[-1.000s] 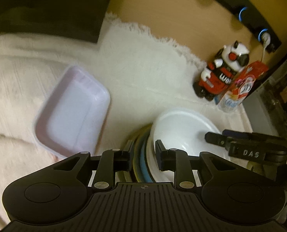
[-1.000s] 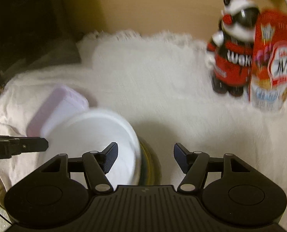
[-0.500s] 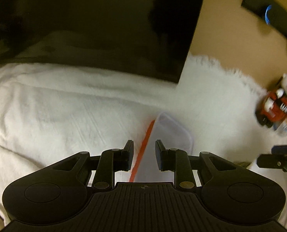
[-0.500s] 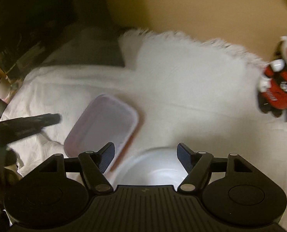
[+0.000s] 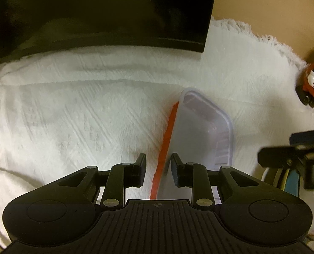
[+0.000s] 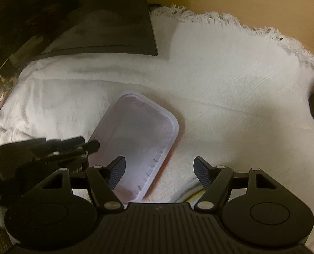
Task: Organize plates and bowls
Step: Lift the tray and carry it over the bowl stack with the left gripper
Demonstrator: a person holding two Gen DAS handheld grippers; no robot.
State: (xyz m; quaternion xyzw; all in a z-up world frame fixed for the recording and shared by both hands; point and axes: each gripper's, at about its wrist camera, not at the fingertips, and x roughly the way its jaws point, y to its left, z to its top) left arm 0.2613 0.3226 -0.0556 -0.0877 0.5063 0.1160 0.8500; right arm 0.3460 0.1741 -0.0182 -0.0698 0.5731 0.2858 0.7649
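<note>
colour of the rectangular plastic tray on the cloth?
Pale lavender rectangular plastic tray; clearest in the right wrist view.

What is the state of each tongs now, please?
Left tongs: partly open around the edge of the tray, not clamped.
Right tongs: wide open, holding nothing.

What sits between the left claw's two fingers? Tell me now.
The orange-edged rim of the lavender tray, in the left wrist view; the left claw straddles it.
</note>
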